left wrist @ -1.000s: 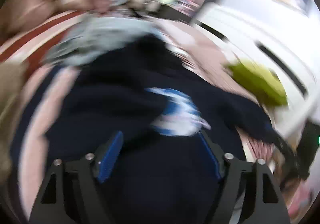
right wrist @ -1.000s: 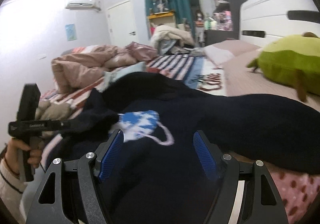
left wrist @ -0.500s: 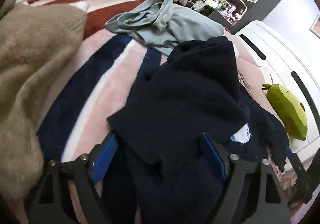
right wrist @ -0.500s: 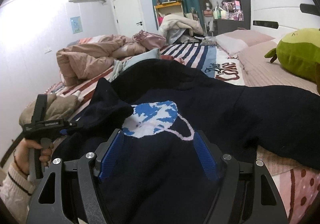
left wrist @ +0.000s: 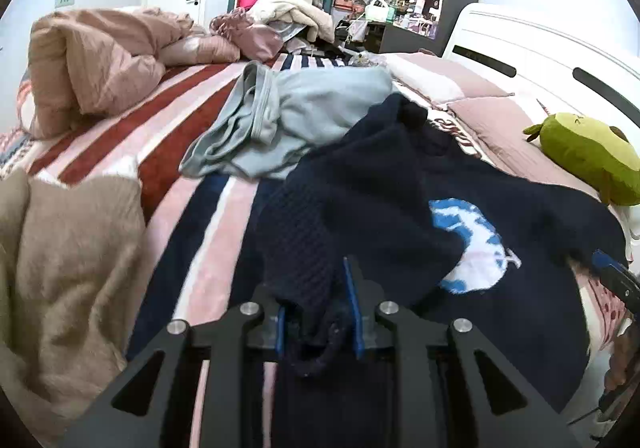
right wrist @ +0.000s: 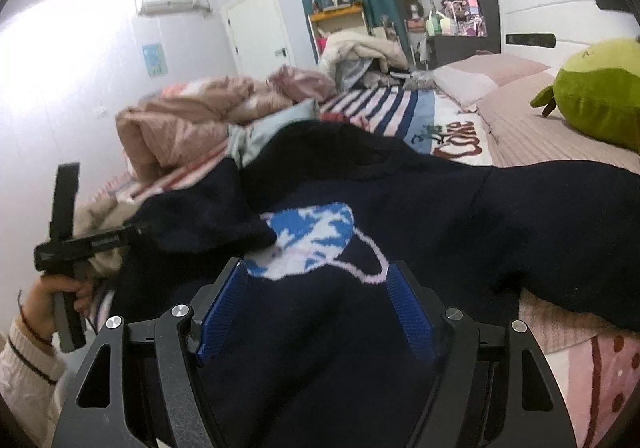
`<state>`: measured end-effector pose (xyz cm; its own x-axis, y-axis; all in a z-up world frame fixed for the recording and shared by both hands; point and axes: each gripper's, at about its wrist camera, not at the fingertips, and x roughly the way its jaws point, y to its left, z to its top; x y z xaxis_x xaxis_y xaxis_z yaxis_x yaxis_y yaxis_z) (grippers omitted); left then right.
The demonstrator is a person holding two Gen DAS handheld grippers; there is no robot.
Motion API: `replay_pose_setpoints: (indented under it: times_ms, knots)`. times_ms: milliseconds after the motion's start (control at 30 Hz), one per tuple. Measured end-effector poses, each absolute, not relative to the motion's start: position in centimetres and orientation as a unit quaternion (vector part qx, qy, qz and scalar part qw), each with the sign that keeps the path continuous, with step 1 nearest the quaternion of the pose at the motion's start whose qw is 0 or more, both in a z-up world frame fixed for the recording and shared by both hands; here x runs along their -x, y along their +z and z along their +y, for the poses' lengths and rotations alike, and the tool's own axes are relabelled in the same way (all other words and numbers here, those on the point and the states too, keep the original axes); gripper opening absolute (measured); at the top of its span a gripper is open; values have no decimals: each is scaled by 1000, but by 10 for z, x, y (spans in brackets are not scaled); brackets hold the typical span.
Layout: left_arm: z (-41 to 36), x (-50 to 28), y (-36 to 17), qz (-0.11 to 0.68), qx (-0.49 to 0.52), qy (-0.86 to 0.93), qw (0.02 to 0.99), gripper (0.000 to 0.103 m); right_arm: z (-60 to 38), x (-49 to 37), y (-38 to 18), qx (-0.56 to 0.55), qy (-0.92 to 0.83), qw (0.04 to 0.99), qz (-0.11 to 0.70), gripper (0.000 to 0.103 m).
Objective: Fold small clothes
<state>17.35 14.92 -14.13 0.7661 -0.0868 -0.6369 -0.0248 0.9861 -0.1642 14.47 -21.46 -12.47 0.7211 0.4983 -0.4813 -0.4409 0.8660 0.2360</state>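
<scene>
A dark navy knitted sweater with a blue and white motif lies spread on the bed. My left gripper is shut on its left sleeve, which bunches between the blue pads. In the right wrist view the same sweater fills the foreground, its sleeve folded in over the motif. My right gripper is open just above the sweater's lower body, holding nothing. The left gripper shows at the left of that view, held in a hand.
A light blue garment lies behind the sweater. A beige knit lies at the left, a pink duvet at the back left, a green plush and pillows by the white headboard.
My left gripper has shut on the sweater's sleeve and lifted it, tilting up to face the room. The sleeve has folded in over the motif. The right gripper stays open and has barely moved.
</scene>
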Motion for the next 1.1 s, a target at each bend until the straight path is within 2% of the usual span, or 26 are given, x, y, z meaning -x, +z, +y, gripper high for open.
replay_pose_setpoints:
  times_ms: [100,133,200,333,533,700,933,1033,1100]
  knots:
    - [152,-171,-128,330,82,-3,940,20,-230,-144,-123,-77,258,925,268,69]
    - [153,-172,-127,336,81,-8,938,10,-233,-144,-123,-79,259,924,269,69]
    - [151,-172,-127,343,74,-5,936,10,-237,-144,-124,-78,256,924,272,69]
    - [130,-155,-105,301,58,-11,952,10,-243,-141,-126,-77,253,927,267,69]
    - [54,-174,-74,272,47,-152,949,10,-268,-133,-124,-102,240,933,248,69]
    - [-44,-206,-108,307,38,-305,901,10,-305,-120,-122,-106,212,942,239,69]
    - [-76,-214,-159,400,55,-386,829,13,-335,-119,-135,-106,174,943,262,71]
    - [-65,-194,-153,406,49,-429,806,18,-331,-121,-139,-111,179,940,270,71]
    - [-52,-182,-146,405,54,-441,799,27,-322,-124,-139,-110,188,937,274,71]
